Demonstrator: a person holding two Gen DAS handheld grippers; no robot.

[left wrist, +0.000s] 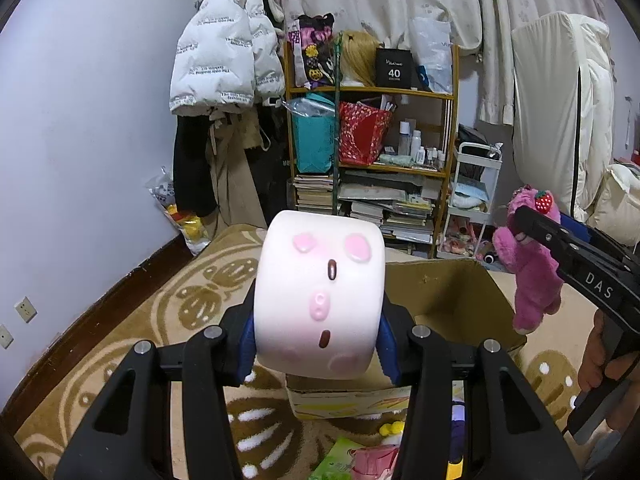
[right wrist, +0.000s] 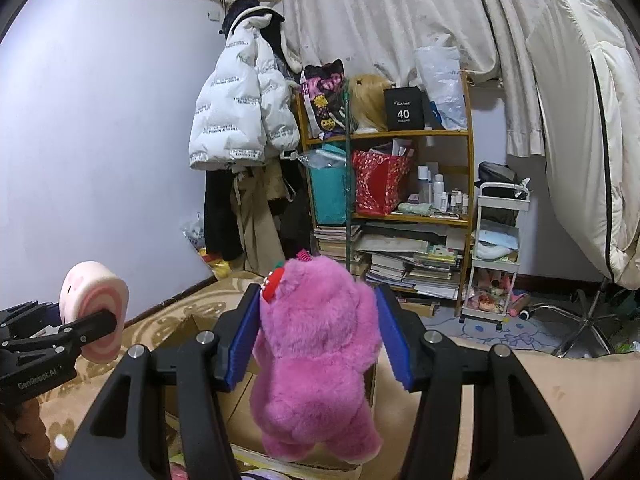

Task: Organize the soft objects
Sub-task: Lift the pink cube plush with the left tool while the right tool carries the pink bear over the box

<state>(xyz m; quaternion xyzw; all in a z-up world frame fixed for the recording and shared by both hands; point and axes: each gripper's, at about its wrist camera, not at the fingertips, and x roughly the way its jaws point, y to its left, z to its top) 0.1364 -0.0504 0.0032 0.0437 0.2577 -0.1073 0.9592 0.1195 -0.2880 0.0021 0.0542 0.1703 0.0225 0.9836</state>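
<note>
A white and pink roll-shaped soft toy with a small face on it fills the middle of the left wrist view. My left gripper is shut on it, blue pads pressing its two flat ends. Behind and below it stands an open cardboard box. A fluffy pink plush bear with a strawberry on its head hangs upright in my right gripper, which is shut on its upper body, over the box. Each gripper also shows in the other view: the right gripper holding the bear, the left gripper holding the roll.
A patterned beige carpet covers the floor. Several small toys and packets lie near the box's front. A crowded wooden shelf, hanging coats and a white trolley line the back wall. A hand holds the right gripper's handle.
</note>
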